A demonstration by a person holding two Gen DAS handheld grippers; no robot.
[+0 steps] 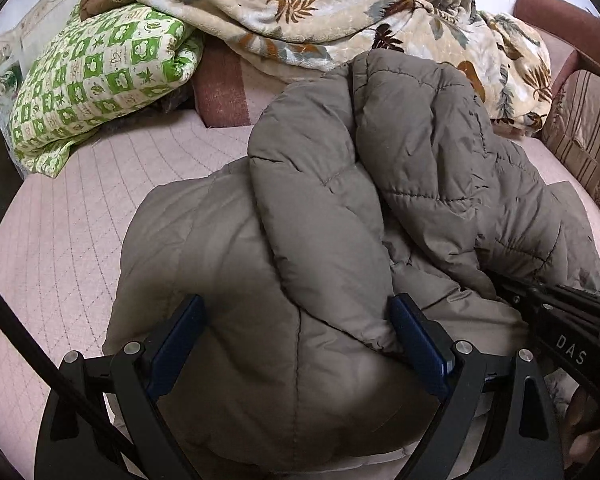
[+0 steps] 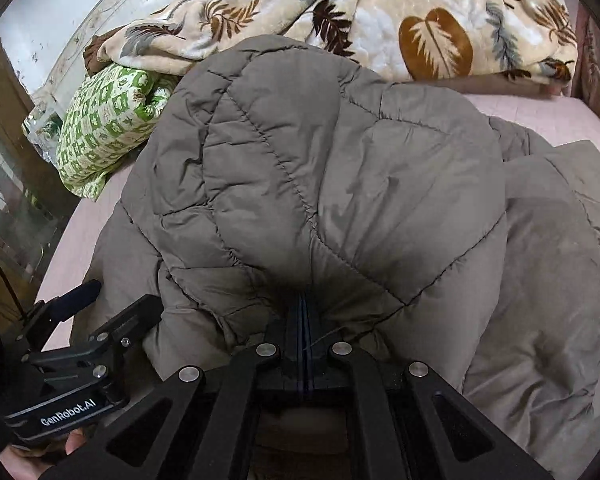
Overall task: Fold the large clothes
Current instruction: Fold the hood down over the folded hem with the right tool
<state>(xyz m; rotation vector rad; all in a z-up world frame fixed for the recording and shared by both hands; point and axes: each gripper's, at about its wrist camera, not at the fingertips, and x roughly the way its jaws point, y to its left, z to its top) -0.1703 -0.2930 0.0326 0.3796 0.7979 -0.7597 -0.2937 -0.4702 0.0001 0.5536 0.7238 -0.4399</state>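
My view, both wrist cameras, angled down onto a bed [image 1: 60, 248] with a pale pink quilted cover.

The task garment is a large grey-brown quilted puffer coat [image 1: 308, 208], lying bunched in the middle of the bed, its padded panels heaped over one another. In the right wrist view the coat [image 2: 340, 184] fills most of the frame, one rounded padded section raised toward the camera.

Left gripper [image 1: 296, 344]: jaws released, spread wide, blue pads visible on both fingers [image 1: 418, 344]. They straddle a rounded lobe of the coat at its near edge. The right-hand pad lies against a fold; I cannot tell whether the left-hand pad touches the fabric. No pinch.

Right gripper [image 2: 305, 320]: jaws clenched, pads pressed together with a thin edge of the coat's fabric caught between them; the cloth puckers where it enters the pads. In the left wrist view the right gripper [image 1: 556, 312] shows at the right edge, low against the coat.

The left gripper [image 2: 76, 336] also appears at the lower left of the right view, beside the coat's edge, with part of a hand [image 2: 40, 456] beneath it.

Beyond the coat: a cream blanket with leaf print [image 1: 340, 12], crumpled along the far side, and a green-and-white patterned pillow [image 1: 100, 76] to the left, well apart from the coat in the left view.
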